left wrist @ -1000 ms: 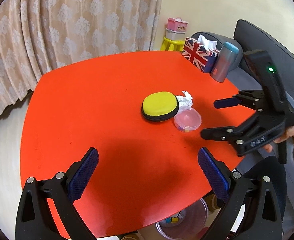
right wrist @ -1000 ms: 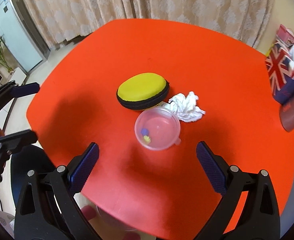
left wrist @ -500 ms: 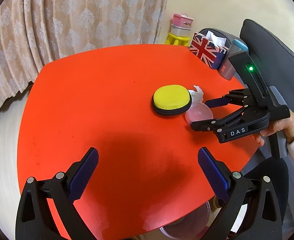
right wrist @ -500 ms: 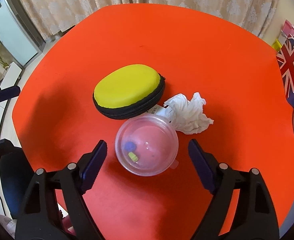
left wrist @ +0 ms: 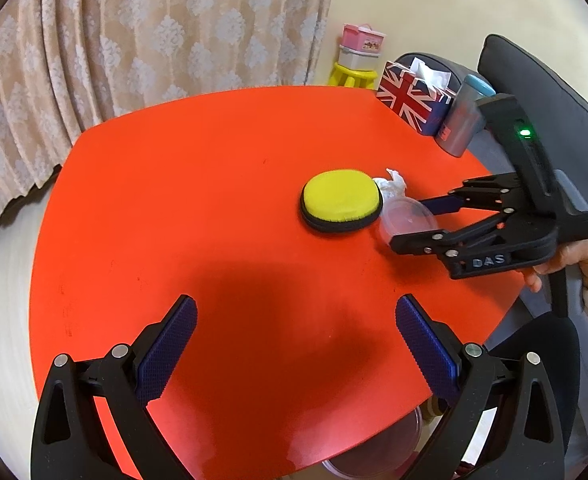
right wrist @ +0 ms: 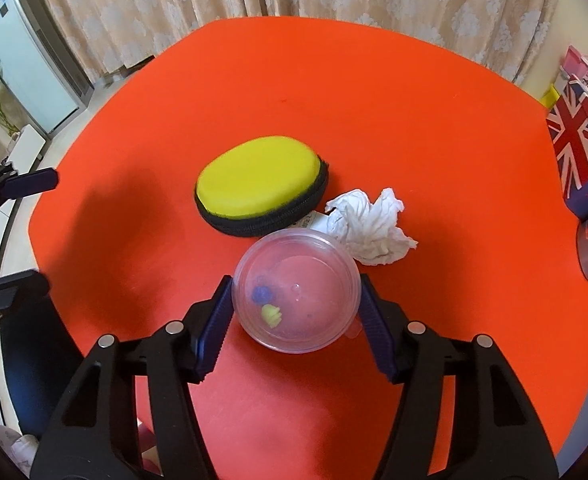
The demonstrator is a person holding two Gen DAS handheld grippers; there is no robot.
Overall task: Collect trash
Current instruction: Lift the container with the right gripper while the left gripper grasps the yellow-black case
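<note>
clear plastic: small round lidded tub (right wrist: 297,292), two tiny bits inside (blue, yellow-green); likely very light, thin-walled, slick, may squash or pop out.
tub location: on red table (right wrist: 374,100), touching yellow zip case (right wrist: 259,184), crumpled tissue (right wrist: 370,226) just beside.
right claw (right wrist: 296,312): jaws have just been closing, pads now flank the tub and look pressed on its sides.
left claw (left wrist: 296,344): wide open, empty, over bare table.
grip spot: mid-wall, opposite sides, gentle squeeze.
tissue: soft, weightless; pinch a fold.
</note>
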